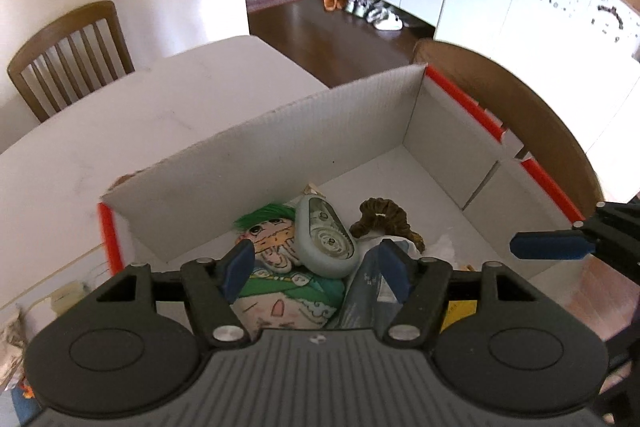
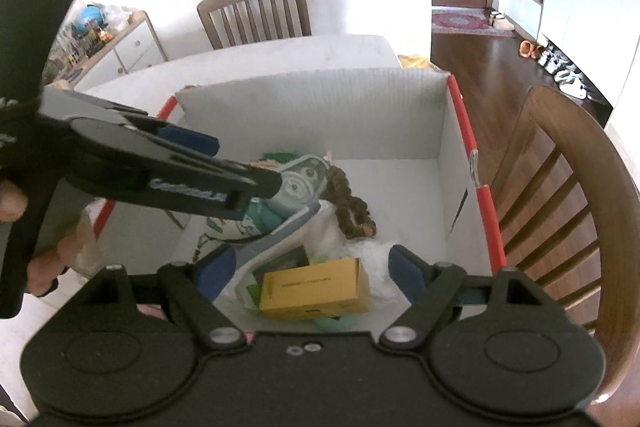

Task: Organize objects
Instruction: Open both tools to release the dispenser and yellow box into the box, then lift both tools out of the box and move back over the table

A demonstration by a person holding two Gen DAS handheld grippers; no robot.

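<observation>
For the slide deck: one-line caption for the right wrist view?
Open right gripper above a white cardboard box holding a yellow carton, tape dispenser and brown scrunchie; left gripper alongside.

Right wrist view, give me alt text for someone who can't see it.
The open right gripper hangs empty over a white cardboard box with red edges, holding a yellow carton, a grey tape dispenser, a brown scrunchie and a cartoon-print pouch. The left gripper reaches in from the left.
</observation>
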